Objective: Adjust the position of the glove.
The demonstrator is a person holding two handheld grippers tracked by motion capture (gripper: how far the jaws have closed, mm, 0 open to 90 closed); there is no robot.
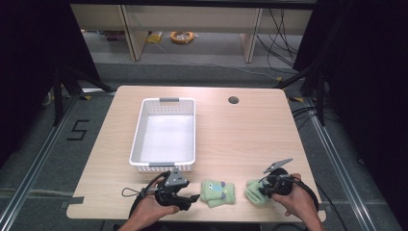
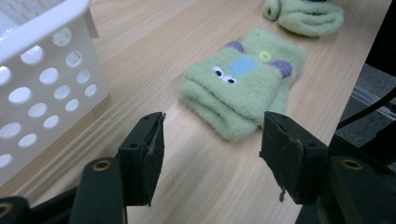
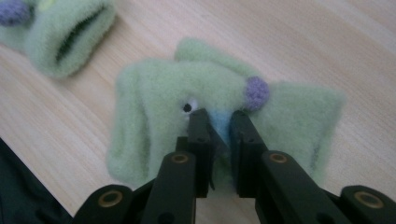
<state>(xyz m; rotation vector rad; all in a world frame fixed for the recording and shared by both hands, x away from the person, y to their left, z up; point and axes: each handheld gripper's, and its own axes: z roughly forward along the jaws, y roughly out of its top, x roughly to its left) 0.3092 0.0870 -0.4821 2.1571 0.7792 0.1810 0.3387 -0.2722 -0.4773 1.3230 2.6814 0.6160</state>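
Looking down, high view: two green mitts lie near the table's (image 1: pixel 240 130) front edge, a white basket (image 1: pixel 139 130) behind them at left, nothing in it.
High view, left gripper (image 1: pixel 191 198): rests on the table just left of the left mitt (image 1: pixel 217 193), aimed at it; probably lined up for a pick.
High view, right gripper (image 1: pixel 262 185): sits on the right mitt (image 1: pixel 254 191), hand behind it.
Left gripper view, jaws: spread wide, nothing between them.
Left gripper view, left mitt (image 2: pixel 243 86): flat on the wood just ahead of the jaws, slightly right of centre, not touching; basket wall (image 2: pixel 42 93) off to the left; right mitt (image 2: pixel 306 14) farther off at the top.
Right gripper view, jaws: pinched together on the right mitt (image 3: pixel 154 112) at its blue patch, beside the eye and purple knob.
Right gripper view, why: a grip on the top fabric would likely let the mitt lift clear; it lies on the table now.
Right gripper view, left mitt (image 3: pixel 60 32): upper left, apart, cuff opening facing the camera.
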